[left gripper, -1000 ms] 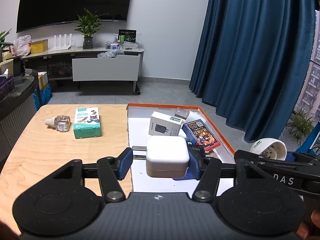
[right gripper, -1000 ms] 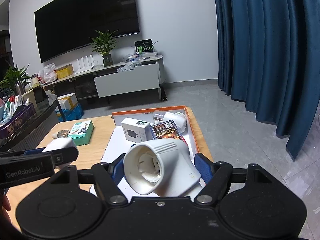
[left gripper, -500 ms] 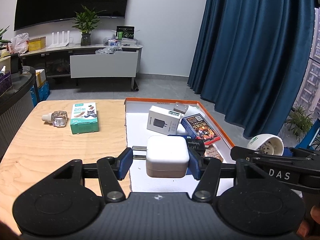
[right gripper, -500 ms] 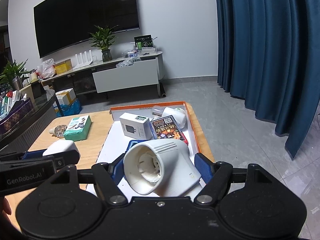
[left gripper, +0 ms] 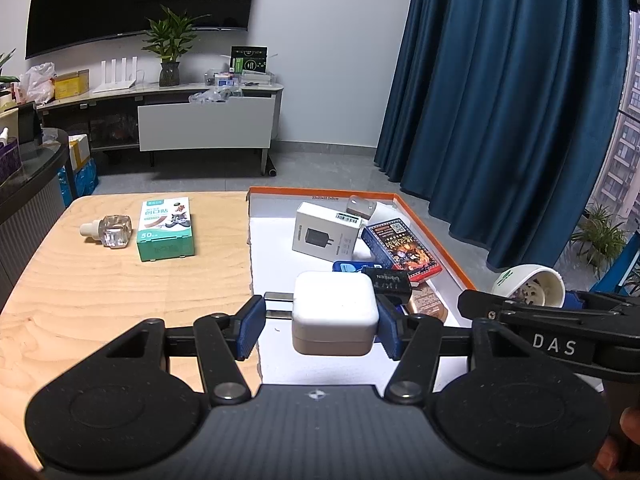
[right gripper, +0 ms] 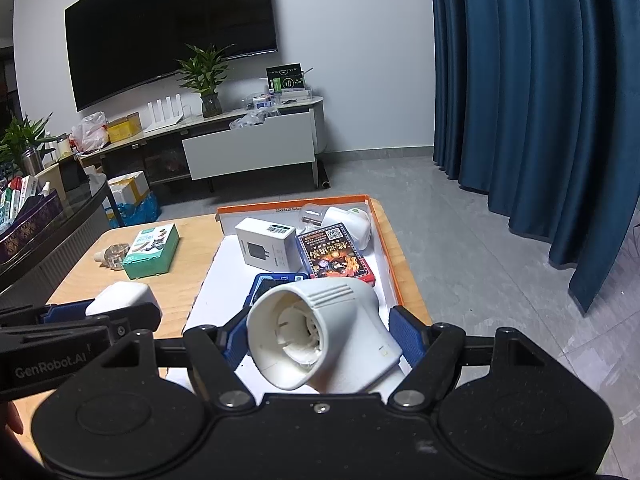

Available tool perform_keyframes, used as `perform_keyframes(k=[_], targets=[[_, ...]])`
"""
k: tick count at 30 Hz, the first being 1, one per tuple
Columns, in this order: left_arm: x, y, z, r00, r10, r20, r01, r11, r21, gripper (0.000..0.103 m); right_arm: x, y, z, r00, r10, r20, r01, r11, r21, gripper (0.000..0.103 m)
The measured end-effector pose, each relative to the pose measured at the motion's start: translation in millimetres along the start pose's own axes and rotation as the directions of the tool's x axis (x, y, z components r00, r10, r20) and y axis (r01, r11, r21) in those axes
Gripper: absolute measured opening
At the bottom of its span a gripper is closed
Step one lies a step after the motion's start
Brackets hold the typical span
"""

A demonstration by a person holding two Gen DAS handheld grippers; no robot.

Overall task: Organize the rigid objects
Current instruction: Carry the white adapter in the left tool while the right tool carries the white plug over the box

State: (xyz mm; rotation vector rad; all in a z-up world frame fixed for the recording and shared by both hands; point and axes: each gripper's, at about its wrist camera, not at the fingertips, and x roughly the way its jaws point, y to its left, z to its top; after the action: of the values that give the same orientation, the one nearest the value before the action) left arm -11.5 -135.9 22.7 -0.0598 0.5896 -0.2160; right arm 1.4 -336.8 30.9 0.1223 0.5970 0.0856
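Note:
My left gripper (left gripper: 320,322) is shut on a white plug adapter (left gripper: 335,312), held above the near left part of the orange-rimmed tray (left gripper: 320,192). My right gripper (right gripper: 320,338) is shut on a white funnel-mouthed plastic device (right gripper: 320,338), held above the tray's (right gripper: 394,280) near right part. In the tray lie a white charger box (left gripper: 326,236), a red card box (left gripper: 402,250), a blue box (left gripper: 347,267) and a black UGREEN item (left gripper: 387,281). A green box (left gripper: 166,227) and a clear bottle (left gripper: 110,232) lie on the wooden table (left gripper: 100,292).
A second white device (right gripper: 352,226) and a clear piece (right gripper: 312,214) lie at the tray's far end. Blue curtains (left gripper: 500,100) hang to the right. A TV cabinet (left gripper: 200,120) stands against the far wall, a dark counter (left gripper: 28,184) at the left.
Both grippers have drawn back and risen slightly with their objects held; the table and tray look farther off. Nothing was let go.

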Motion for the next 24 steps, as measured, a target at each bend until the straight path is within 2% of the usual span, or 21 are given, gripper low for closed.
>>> perform_keyframes(k=[24], targets=[[10, -2, -4, 1.0, 0.003, -0.031, -0.003, 1.0, 0.013, 0.059, 17, -1, -1, 1.0, -0.001, -0.03, 0.001, 1.0, -0.001, 0.087]])
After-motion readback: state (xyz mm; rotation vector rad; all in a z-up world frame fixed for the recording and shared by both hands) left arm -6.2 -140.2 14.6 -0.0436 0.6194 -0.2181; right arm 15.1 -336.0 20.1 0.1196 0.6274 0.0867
